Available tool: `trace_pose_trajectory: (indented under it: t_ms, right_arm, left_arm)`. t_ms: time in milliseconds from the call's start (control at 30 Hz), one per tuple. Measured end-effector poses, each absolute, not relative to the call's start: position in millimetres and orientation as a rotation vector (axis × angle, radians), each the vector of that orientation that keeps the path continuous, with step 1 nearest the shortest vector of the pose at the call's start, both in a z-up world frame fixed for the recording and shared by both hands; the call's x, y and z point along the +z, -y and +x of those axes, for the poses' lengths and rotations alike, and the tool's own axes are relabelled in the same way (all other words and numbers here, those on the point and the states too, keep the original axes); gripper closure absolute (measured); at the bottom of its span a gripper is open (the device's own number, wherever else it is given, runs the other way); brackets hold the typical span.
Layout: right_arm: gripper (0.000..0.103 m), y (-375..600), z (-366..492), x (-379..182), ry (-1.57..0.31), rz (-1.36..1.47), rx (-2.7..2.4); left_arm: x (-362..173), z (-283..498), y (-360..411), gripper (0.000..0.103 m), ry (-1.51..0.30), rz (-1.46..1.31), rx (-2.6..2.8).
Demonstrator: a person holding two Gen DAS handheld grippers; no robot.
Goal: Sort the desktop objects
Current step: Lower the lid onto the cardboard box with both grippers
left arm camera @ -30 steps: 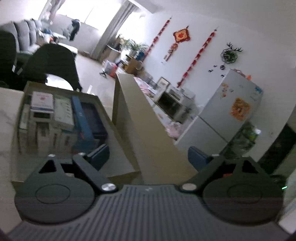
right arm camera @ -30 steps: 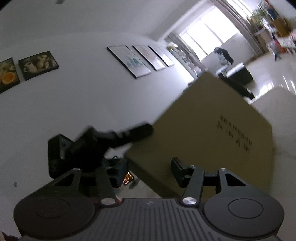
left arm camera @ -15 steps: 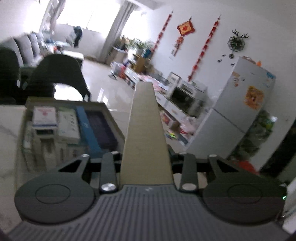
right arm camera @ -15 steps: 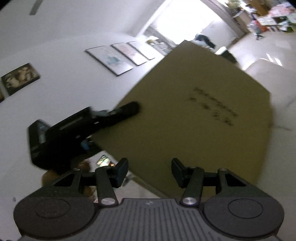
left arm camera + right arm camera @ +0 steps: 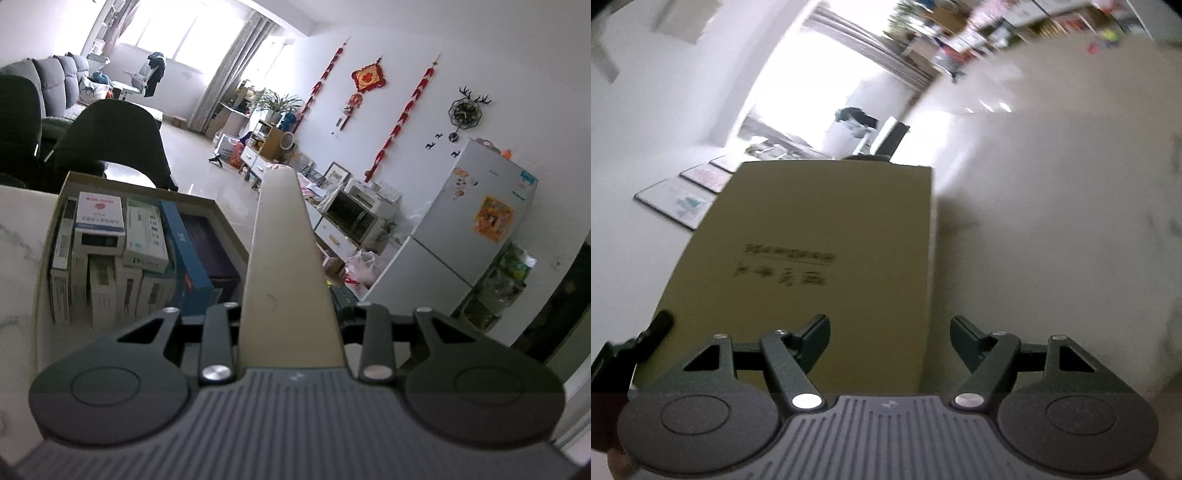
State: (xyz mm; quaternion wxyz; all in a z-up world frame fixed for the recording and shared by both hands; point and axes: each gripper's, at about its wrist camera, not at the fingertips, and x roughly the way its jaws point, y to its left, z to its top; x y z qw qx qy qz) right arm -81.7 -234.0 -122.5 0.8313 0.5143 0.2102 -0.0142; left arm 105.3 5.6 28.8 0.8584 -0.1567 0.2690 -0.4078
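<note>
An open cardboard box (image 5: 48, 236) on the white marble table holds several small cartons (image 5: 99, 218) and a blue box (image 5: 184, 251). Its tan lid (image 5: 284, 266) stands edge-on in the left wrist view, and my left gripper (image 5: 291, 325) is shut on that edge. In the right wrist view the lid's printed face (image 5: 820, 258) fills the middle. My right gripper (image 5: 890, 330) hangs open just over the lid's right edge, gripping nothing. The dark shape at lower left is the left gripper (image 5: 639, 347).
The marble table (image 5: 1052, 258) spreads to the right of the lid. Beyond the table stand dark chairs (image 5: 114, 140), a grey sofa (image 5: 55, 81), a fridge (image 5: 461, 229) and a low cabinet with a microwave (image 5: 351, 214).
My left gripper went from open to shut on the lid's edge and has since held it. The right gripper's view swung round; the lid now lies straight ahead below it.
</note>
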Motion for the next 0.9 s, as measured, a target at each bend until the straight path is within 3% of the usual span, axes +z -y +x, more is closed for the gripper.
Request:
trace_pose_trajectory:
  t_ms: [367, 900]
  right_arm:
    - [0.023, 226, -64, -123, -0.450, 1.109, 0.052]
    - [0.026, 207, -47, -99, -0.431, 1.036, 0.064]
  left_arm:
    - [6, 108, -34, 0.070, -0.615, -0.458, -0.895]
    - [-10, 98, -73, 0.068, -0.591, -0.577, -0.856]
